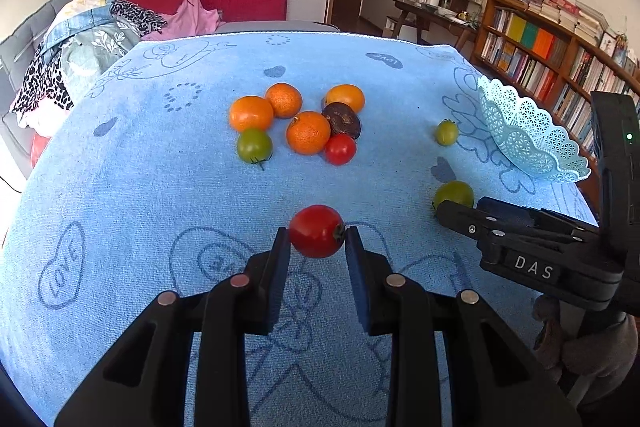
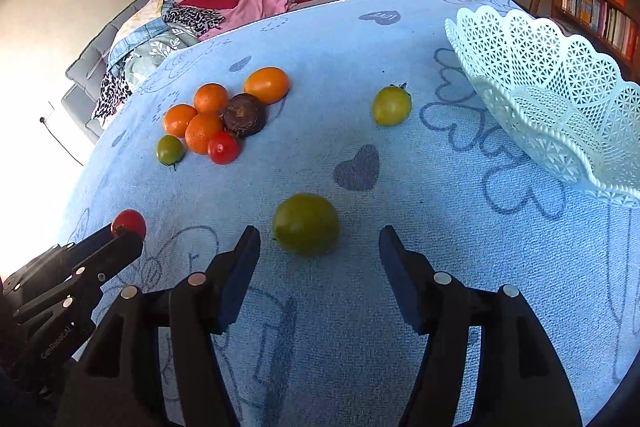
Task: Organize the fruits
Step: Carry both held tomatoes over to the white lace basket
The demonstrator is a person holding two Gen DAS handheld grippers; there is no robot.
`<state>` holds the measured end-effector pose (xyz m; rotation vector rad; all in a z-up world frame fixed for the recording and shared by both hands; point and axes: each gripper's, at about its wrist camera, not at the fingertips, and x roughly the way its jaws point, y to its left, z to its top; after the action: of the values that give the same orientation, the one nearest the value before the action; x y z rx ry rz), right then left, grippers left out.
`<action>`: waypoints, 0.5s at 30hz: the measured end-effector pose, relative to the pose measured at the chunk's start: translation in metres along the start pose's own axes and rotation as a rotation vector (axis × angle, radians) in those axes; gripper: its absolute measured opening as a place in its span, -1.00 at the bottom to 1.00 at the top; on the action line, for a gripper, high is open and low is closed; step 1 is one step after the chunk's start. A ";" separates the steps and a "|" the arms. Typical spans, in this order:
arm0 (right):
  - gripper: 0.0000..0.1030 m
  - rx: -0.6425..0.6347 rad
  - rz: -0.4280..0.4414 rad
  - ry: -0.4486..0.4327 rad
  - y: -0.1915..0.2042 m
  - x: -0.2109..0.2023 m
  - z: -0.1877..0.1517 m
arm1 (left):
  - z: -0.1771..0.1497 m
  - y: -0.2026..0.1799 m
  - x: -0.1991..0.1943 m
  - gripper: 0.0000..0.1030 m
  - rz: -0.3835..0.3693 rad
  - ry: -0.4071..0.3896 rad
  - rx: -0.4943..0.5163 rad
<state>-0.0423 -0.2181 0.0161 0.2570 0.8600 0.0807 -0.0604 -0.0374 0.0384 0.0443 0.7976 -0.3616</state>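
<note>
**Left holds a red tomato, right lines up on a green one**

Blue towel [image 1: 120, 207] covers the bench, printed with hearts; all fruit lies on it. Landmark: lace-pattern plastic basket [image 2: 560, 99], pale blue, tilted, at the towel's right edge, nothing seen in it, probably the drop-off for sorting.

Fruit cluster well left of the basket: four oranges [image 1: 308, 133] packed touching, a dark brown fruit [image 1: 342, 120] wedged among them, a green tomato [image 1: 254, 145] and a small red tomato [image 1: 340, 149] on the near side. Likely just dumped, not yet sorted.

Closer to the basket: a yellow-green tomato [image 2: 392, 105] alone, just left of it.

Right hand-held gripper [image 2: 320, 243]: released, jaws apart on either side of a large green tomato [image 2: 306, 223], pads not touching it. Tomato rests on the towel, near and left of the basket. Looks staged for a pinch.

Left hand-held gripper [image 1: 317, 233]: clenched on a red tomato [image 1: 316, 231], pads pressing both sides, stem end against the right pad. Far left of the basket, seemingly waiting for carry-over.
</note>
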 end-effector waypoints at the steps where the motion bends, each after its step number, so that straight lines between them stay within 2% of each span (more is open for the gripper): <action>1: 0.18 -0.004 0.000 0.000 0.002 0.002 0.002 | 0.000 0.000 0.000 -0.44 0.002 0.001 -0.002; 5: -0.31 -0.025 -0.002 0.016 0.008 0.013 0.006 | 0.000 0.000 0.000 -0.44 0.010 0.002 0.000; 10: -0.32 -0.023 0.000 -0.003 0.008 0.007 0.005 | 0.003 0.001 -0.002 -0.44 0.018 -0.005 0.001; 15: -0.32 0.011 0.018 -0.063 0.000 -0.024 0.010 | 0.009 -0.005 -0.004 -0.44 0.019 -0.017 0.017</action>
<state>-0.0504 -0.2241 0.0397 0.2763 0.7955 0.0837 -0.0578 -0.0426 0.0481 0.0644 0.7768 -0.3502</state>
